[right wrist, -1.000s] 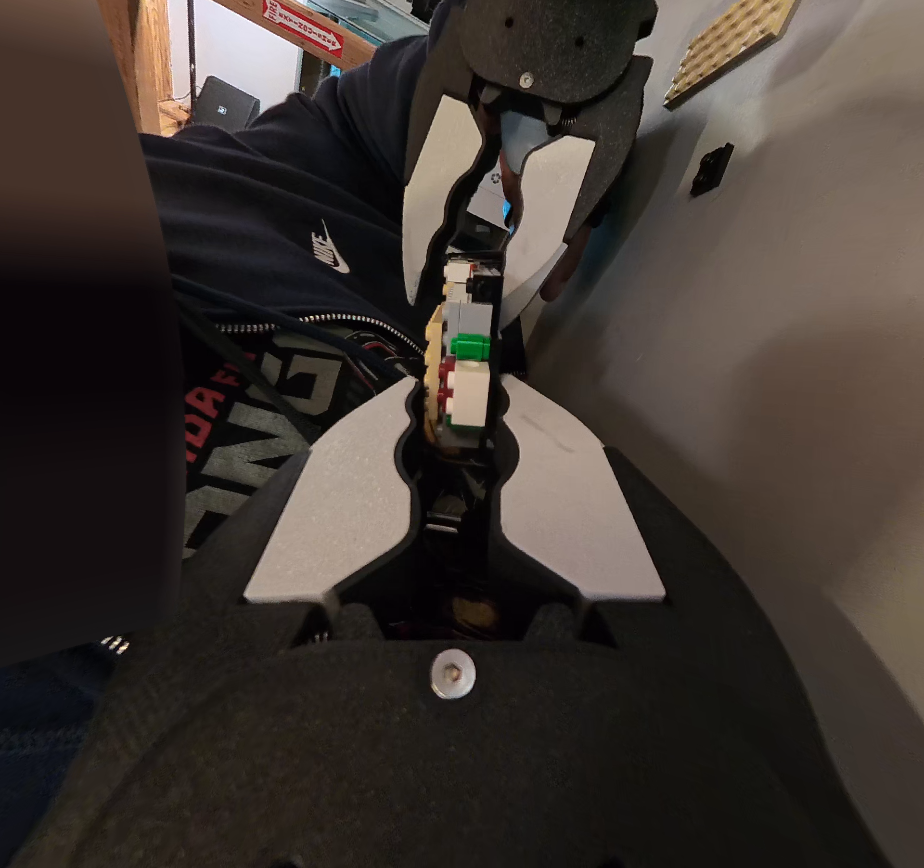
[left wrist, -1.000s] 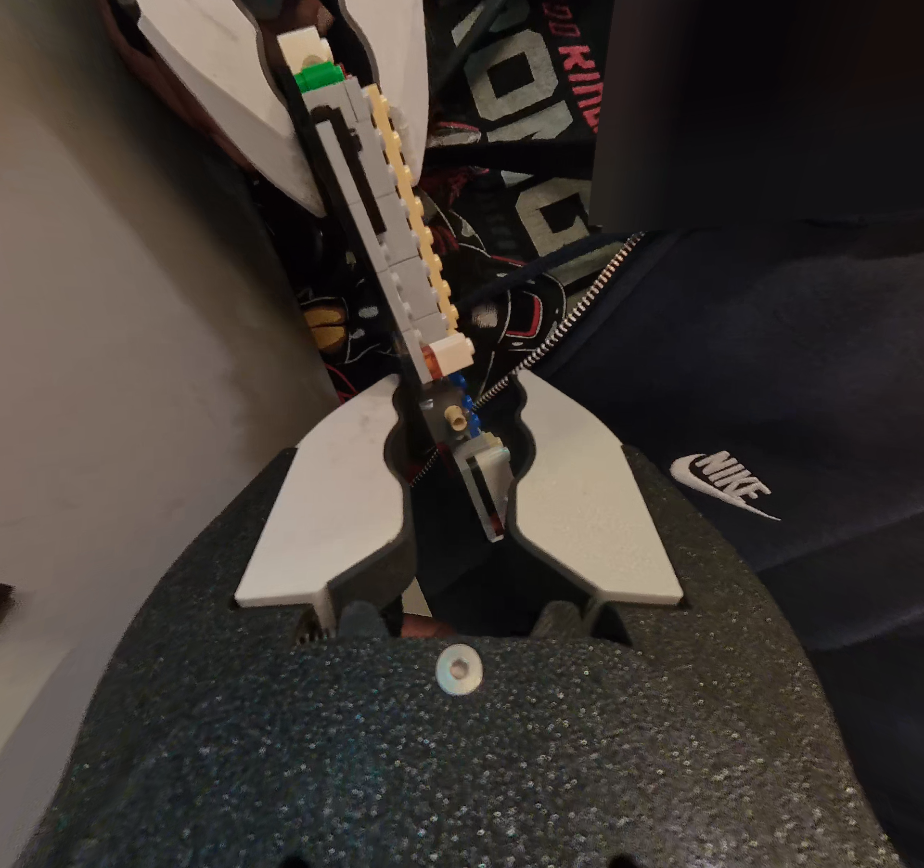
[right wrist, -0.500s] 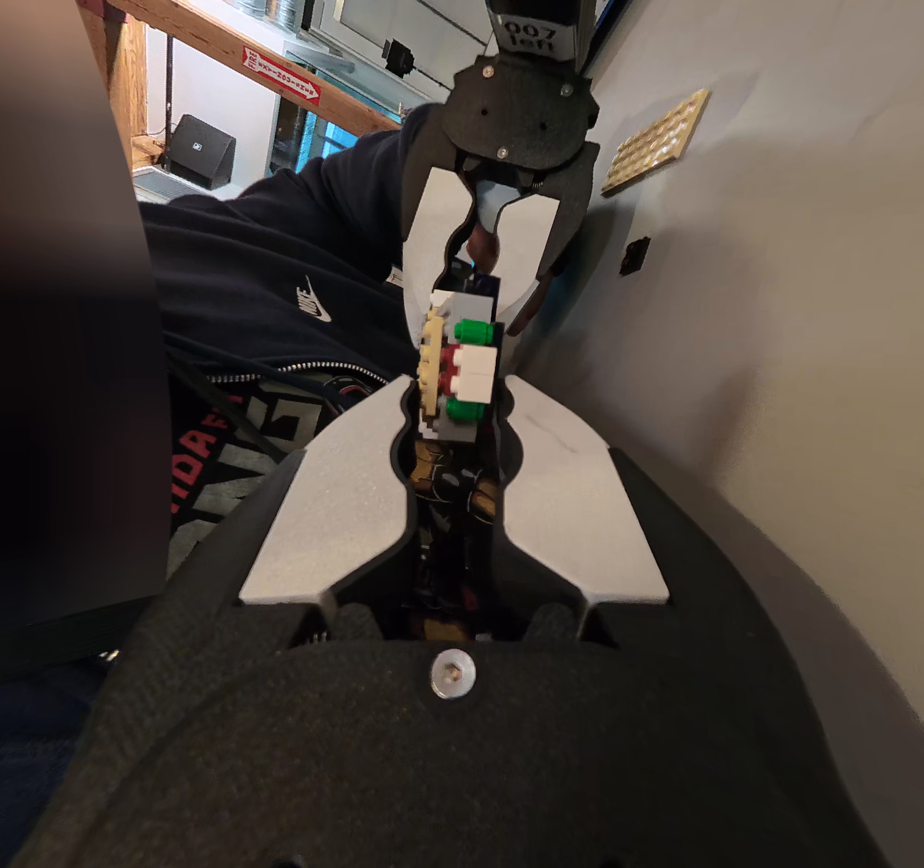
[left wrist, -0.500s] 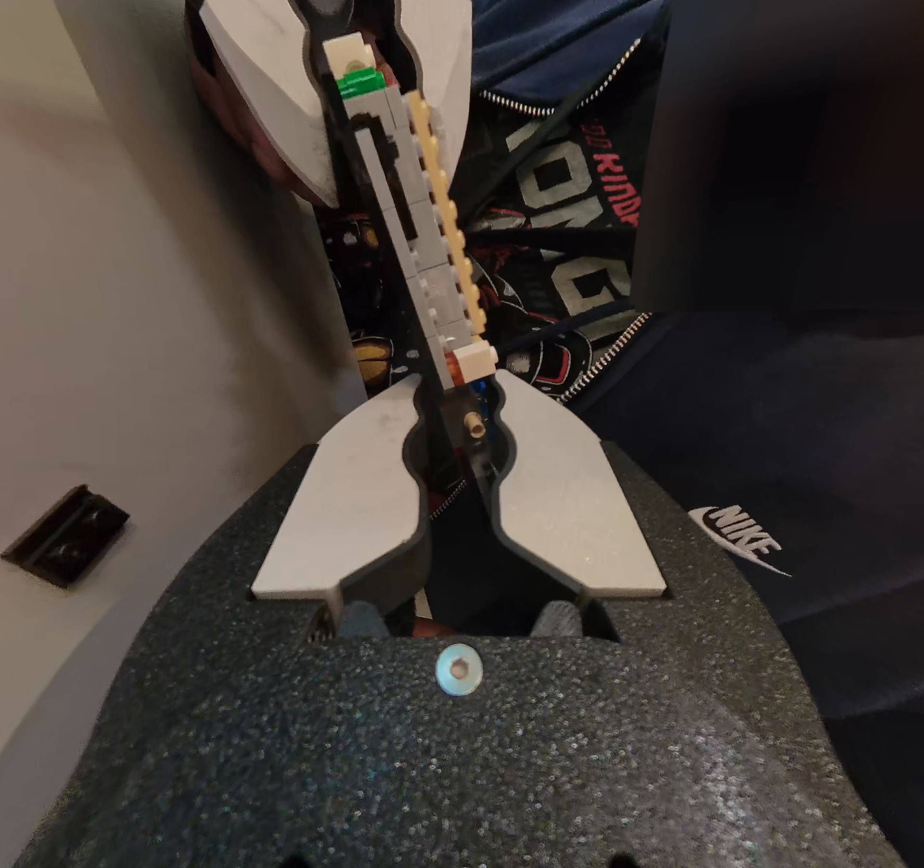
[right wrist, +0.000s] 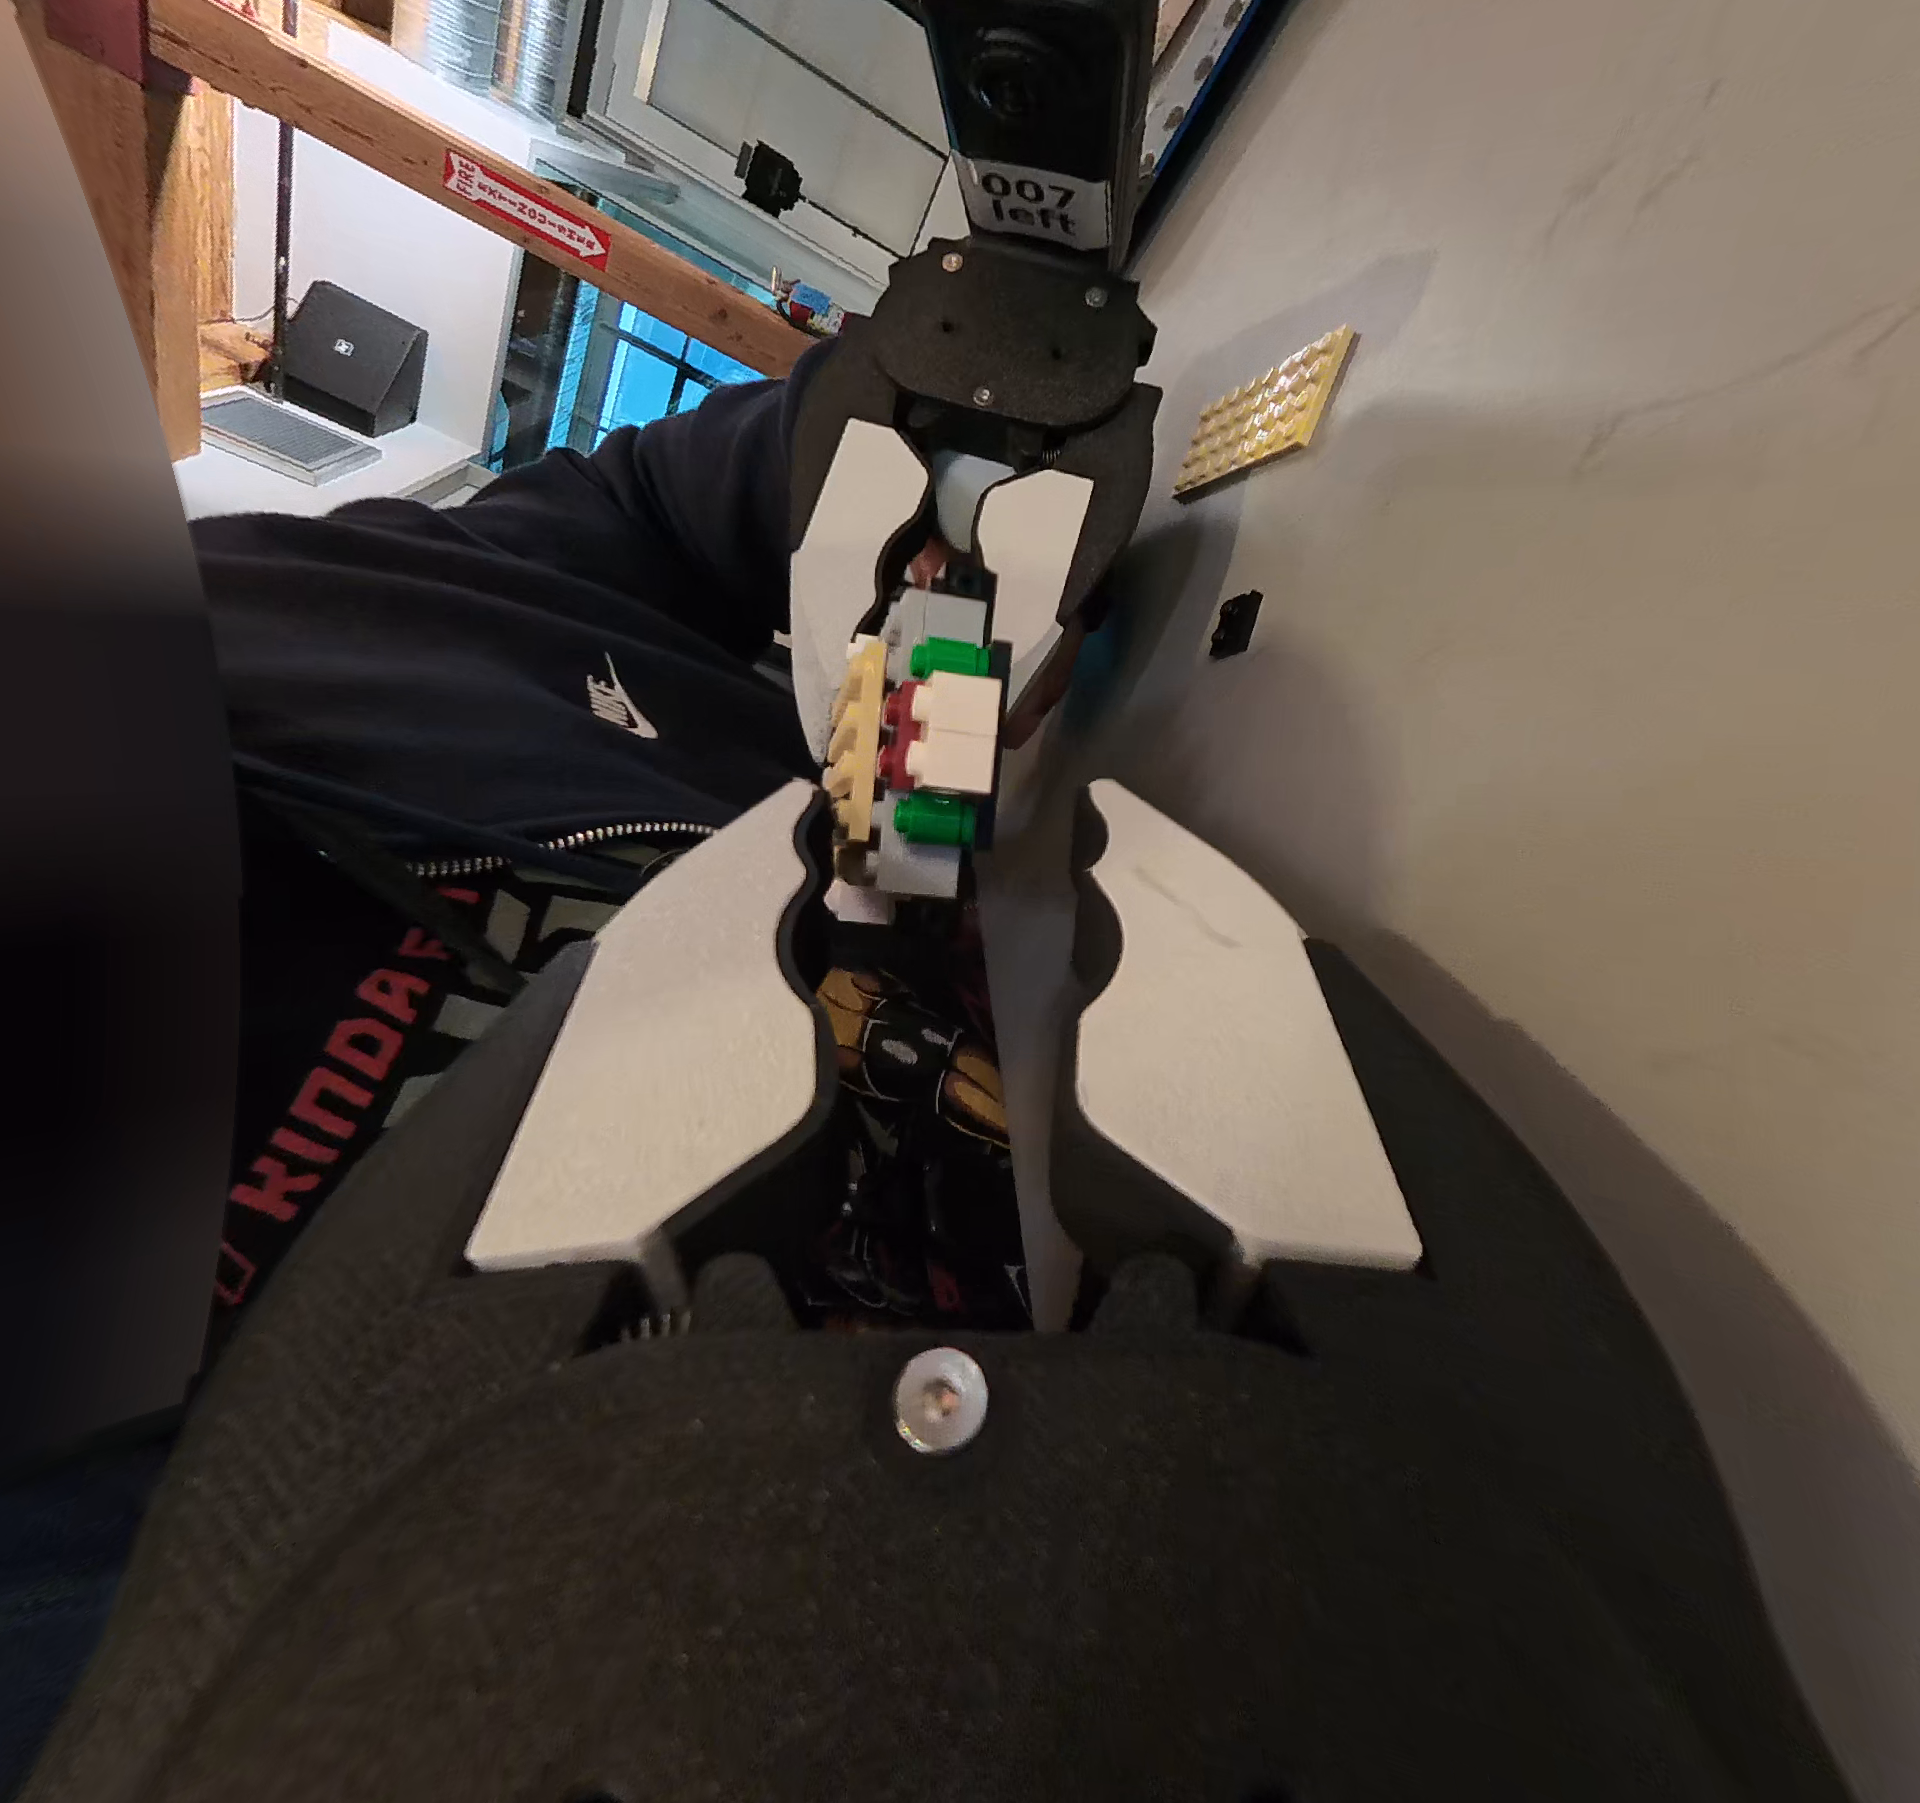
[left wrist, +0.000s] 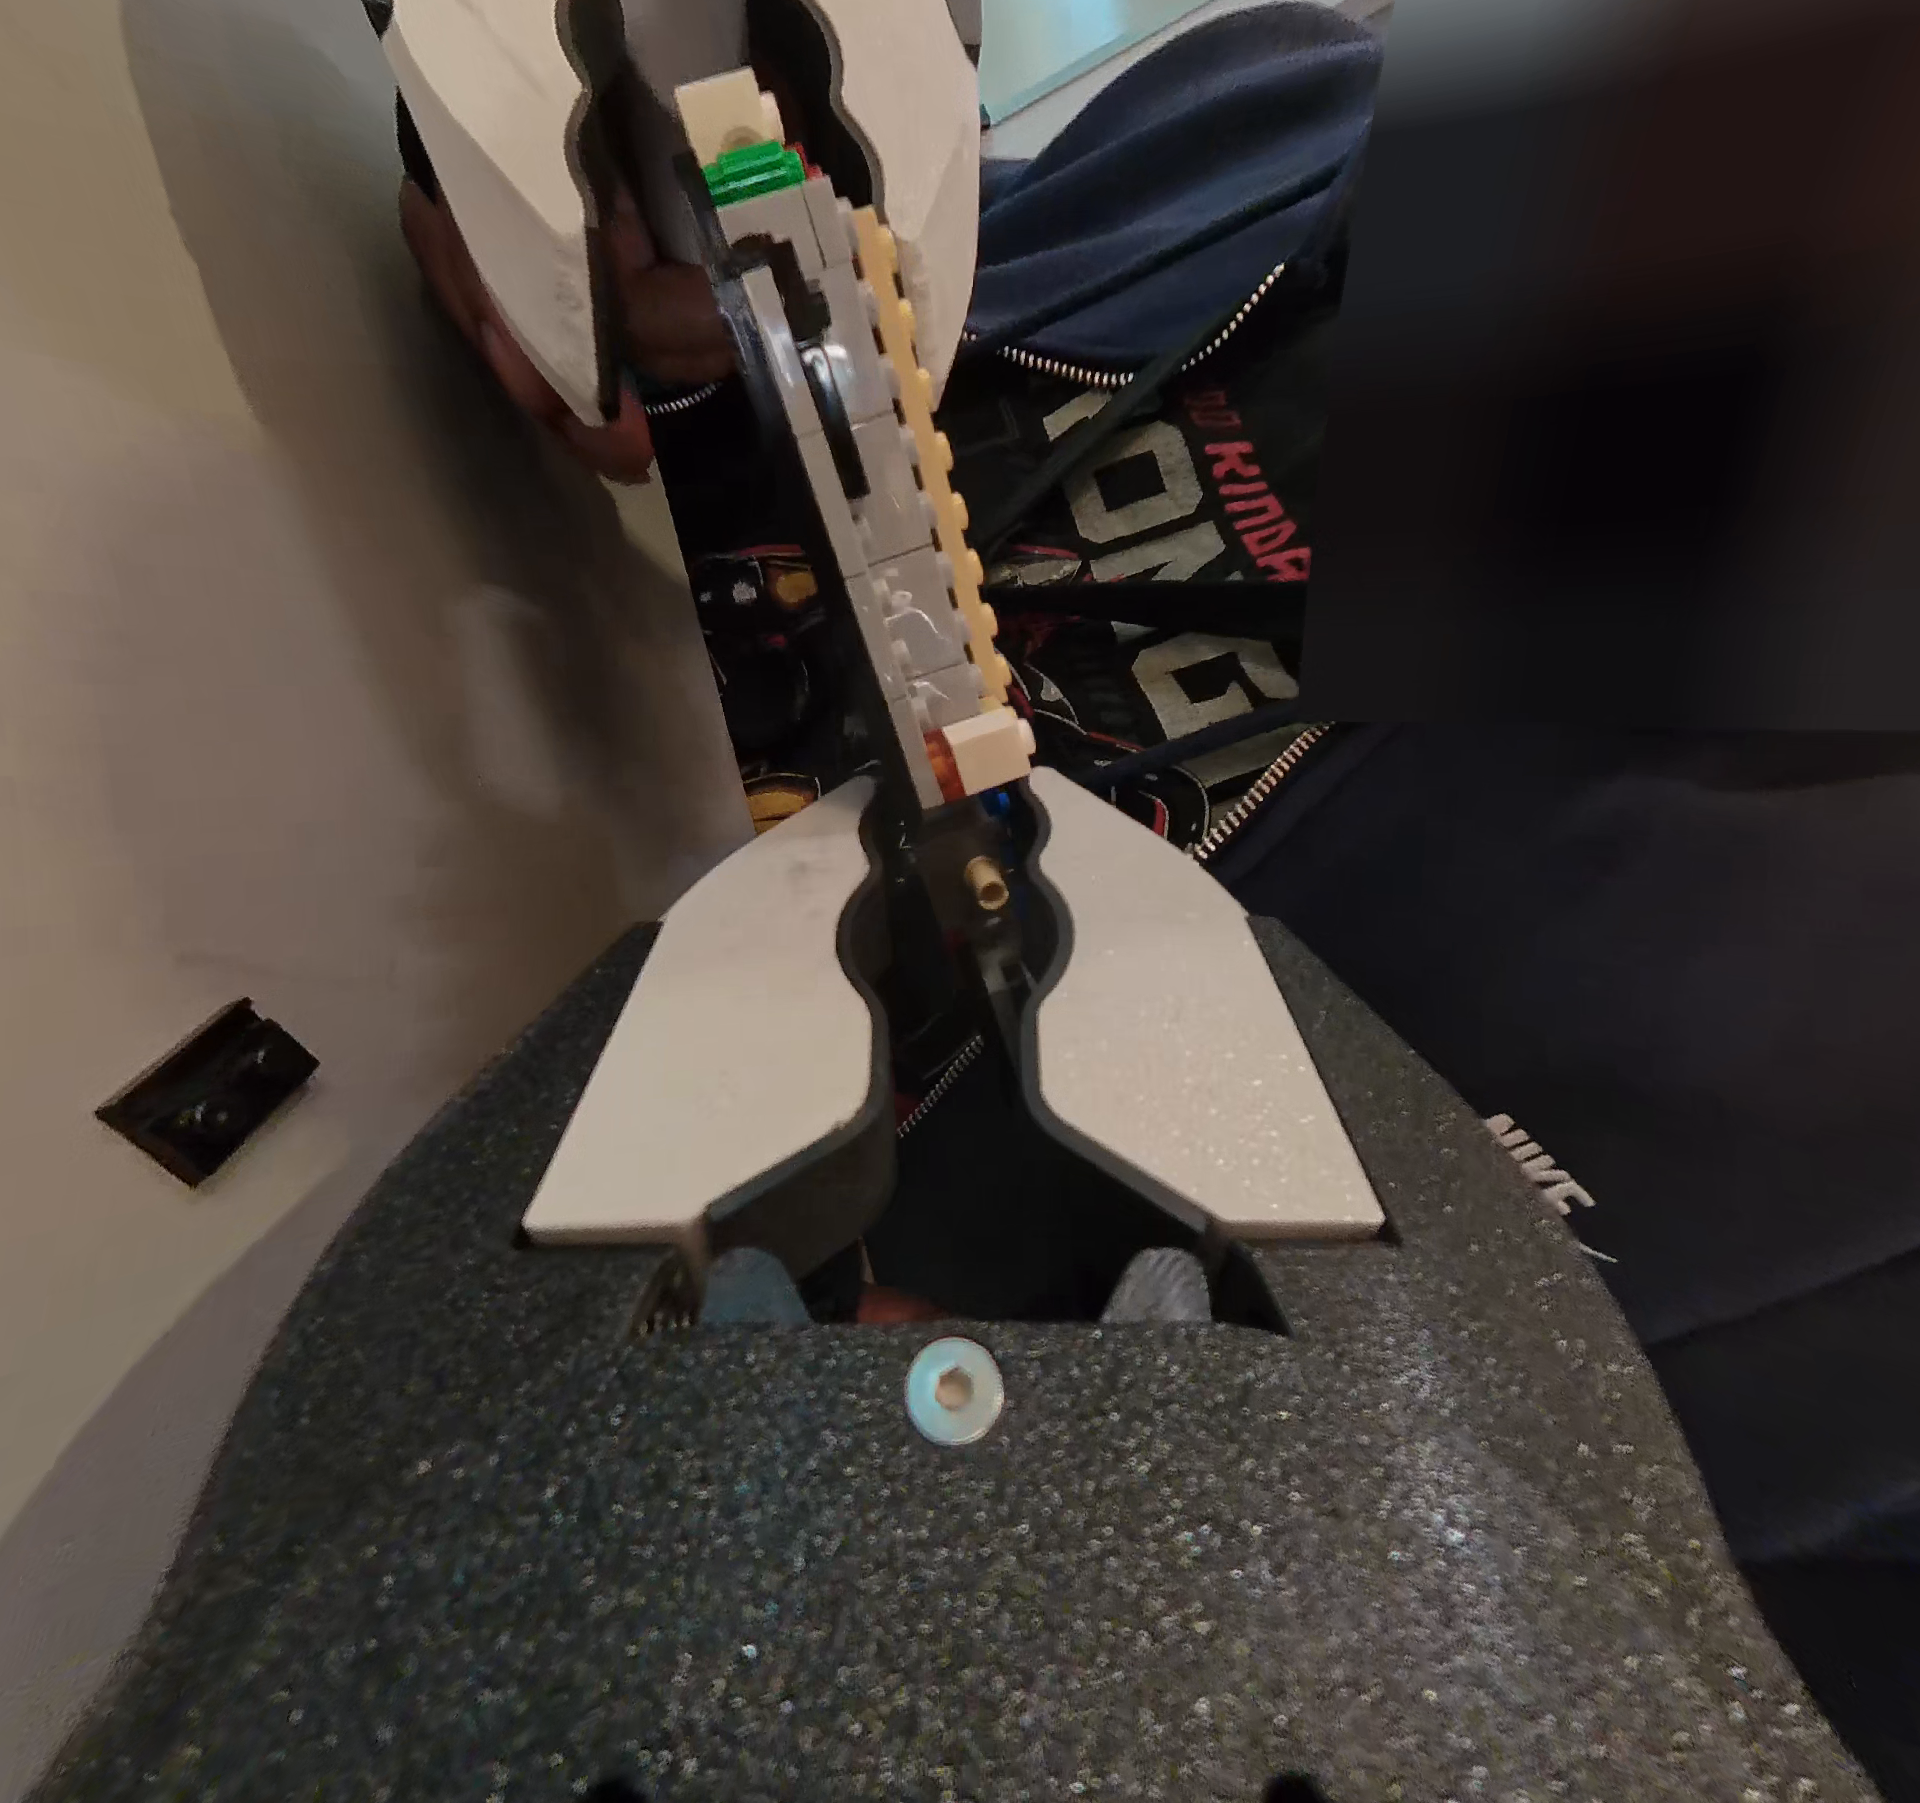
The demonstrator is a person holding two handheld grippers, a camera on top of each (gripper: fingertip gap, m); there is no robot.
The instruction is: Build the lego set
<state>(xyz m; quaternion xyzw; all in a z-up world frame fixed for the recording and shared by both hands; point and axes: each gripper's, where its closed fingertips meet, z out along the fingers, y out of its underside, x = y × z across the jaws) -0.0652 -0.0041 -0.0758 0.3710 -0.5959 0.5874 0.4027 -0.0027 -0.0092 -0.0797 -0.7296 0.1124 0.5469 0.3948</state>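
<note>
held thing: long grey, black and tan toy-brick build point(left wrist: 904, 527) (green and white bricks at its far end), in the air beside the pale desk point(left wrist: 260, 610)
left hand-held gripper point(left wrist: 951, 818): clamped on the build's near end
right hand-held gripper point(right wrist: 951, 818): fingers apart around the far end, right finger clear of it
nearby: small black brick point(left wrist: 208, 1093) and tan studded plate point(right wrist: 1268, 408) on desk

grey, tan, green brick model point(left wrist: 883, 465)
</note>
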